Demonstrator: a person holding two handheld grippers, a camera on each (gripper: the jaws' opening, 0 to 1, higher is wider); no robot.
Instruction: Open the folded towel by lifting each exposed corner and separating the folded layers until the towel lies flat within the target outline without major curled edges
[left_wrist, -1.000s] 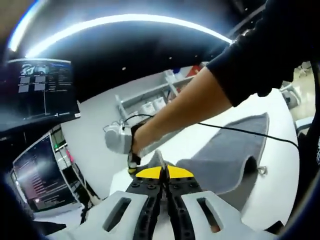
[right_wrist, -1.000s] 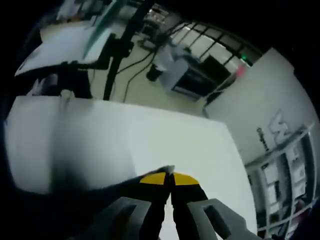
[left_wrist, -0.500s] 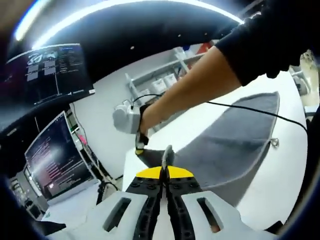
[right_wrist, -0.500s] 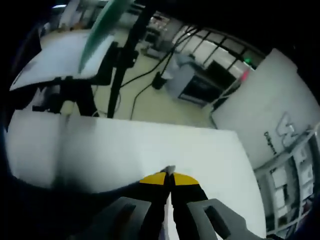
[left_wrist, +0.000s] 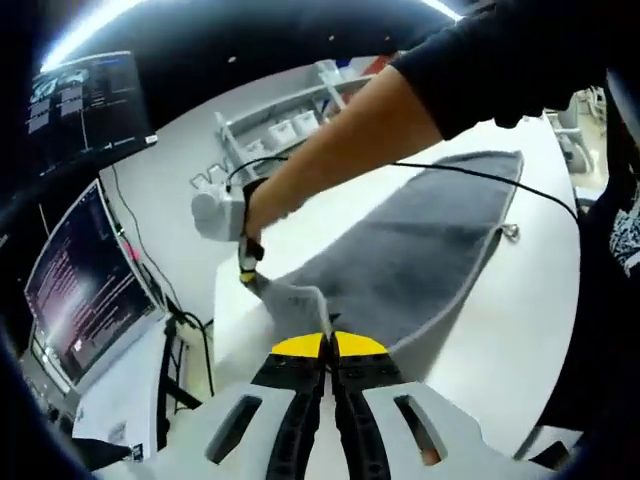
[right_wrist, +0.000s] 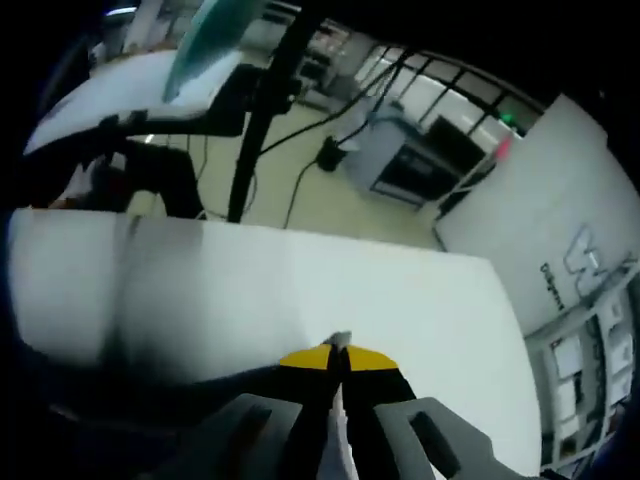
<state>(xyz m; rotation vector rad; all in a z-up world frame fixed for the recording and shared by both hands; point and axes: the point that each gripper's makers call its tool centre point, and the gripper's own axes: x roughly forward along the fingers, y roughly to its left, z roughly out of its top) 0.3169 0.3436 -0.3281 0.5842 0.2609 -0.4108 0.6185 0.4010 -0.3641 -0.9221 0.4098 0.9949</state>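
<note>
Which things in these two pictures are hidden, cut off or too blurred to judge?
- Towel: the left gripper view's arm hides its far edge; any target outline cannot be made out.
- Right gripper: its view shows jaws shut on a blurred pale edge.
- Monitor text: too small.

Towel (left_wrist: 410, 262): grey, paler edging along its border, small loop tag on the right edge. Spread long across the white table top, running from near to far right. Near end lifted off the surface, its corner raised and creased. In the right gripper view, a pale sliver of its edge (right_wrist: 340, 342).
</note>
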